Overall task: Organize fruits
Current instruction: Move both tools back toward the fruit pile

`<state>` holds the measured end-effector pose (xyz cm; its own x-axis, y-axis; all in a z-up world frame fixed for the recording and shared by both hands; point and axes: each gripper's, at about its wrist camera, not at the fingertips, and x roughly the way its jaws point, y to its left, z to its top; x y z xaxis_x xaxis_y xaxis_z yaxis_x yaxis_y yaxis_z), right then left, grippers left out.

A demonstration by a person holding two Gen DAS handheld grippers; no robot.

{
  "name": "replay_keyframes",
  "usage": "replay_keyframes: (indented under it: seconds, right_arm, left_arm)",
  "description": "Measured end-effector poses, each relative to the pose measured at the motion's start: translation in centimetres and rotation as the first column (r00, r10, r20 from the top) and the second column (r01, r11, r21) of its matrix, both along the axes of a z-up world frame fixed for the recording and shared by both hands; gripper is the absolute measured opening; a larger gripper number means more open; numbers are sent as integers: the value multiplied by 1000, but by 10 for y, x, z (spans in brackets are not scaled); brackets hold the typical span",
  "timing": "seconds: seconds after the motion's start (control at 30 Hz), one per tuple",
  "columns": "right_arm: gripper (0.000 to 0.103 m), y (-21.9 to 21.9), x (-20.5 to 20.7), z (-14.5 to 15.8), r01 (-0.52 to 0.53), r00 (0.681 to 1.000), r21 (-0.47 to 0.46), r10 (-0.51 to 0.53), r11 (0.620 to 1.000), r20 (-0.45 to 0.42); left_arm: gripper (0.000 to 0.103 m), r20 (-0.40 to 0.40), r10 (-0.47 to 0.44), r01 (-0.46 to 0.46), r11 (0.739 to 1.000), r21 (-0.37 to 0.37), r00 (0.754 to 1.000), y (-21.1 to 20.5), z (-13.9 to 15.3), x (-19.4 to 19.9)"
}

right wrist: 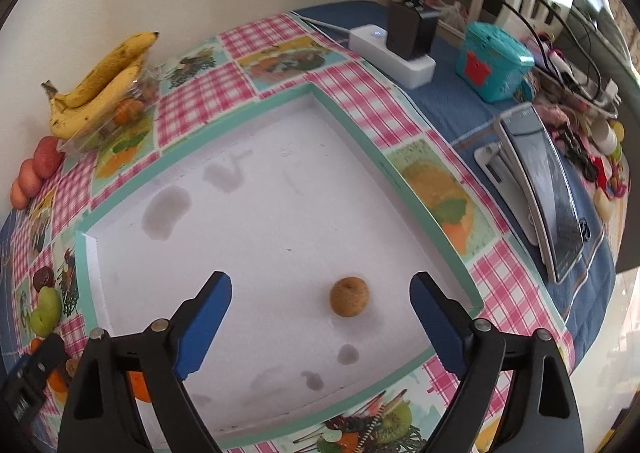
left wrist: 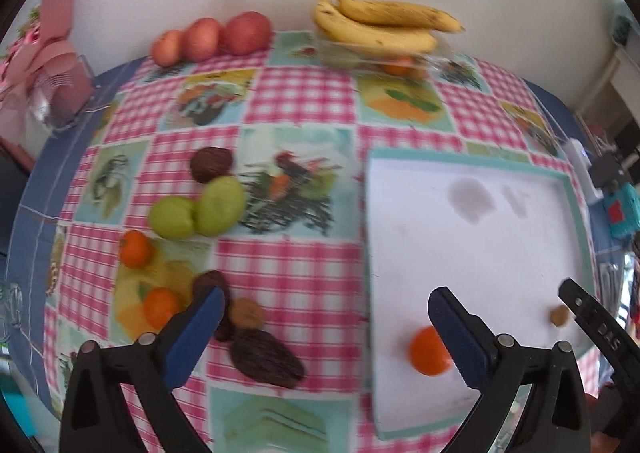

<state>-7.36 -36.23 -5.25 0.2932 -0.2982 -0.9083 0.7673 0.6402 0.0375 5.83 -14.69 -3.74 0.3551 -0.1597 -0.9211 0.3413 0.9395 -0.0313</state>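
Note:
A white tray with a teal rim lies on the checked tablecloth. A tangerine and a small brown fruit lie in it. My left gripper hangs open over the tray's left edge, holding nothing. My right gripper is open above the tray, with the brown fruit just ahead, between its fingers. Left of the tray lie two green pears, two tangerines, dark brown fruits and another small brown fruit.
At the back by the wall are three red apples and bananas on a clear box. A pink napkin holder stands far left. Right of the tray are a power strip, a teal box and a phone on a stand.

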Motion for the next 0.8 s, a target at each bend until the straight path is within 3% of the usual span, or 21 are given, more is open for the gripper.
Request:
replay_keyframes:
  seconds: [0.23,0.4,0.8]
  right_arm:
    - [93,16,11,5,-61,997,-18,62,998,39]
    - [93,25,19,7,-99,993,11,98,995,70]
    - [93,69,49,29,-239,957,-78,248,968,147]
  left_arm:
    - [103,90,72,-67,996,-56,993,33,9,11]
    - [103,72,112,-105,989,-102,991,54,13,20]
    - [103,94,162,-155,985,-82,982,94,24,35]
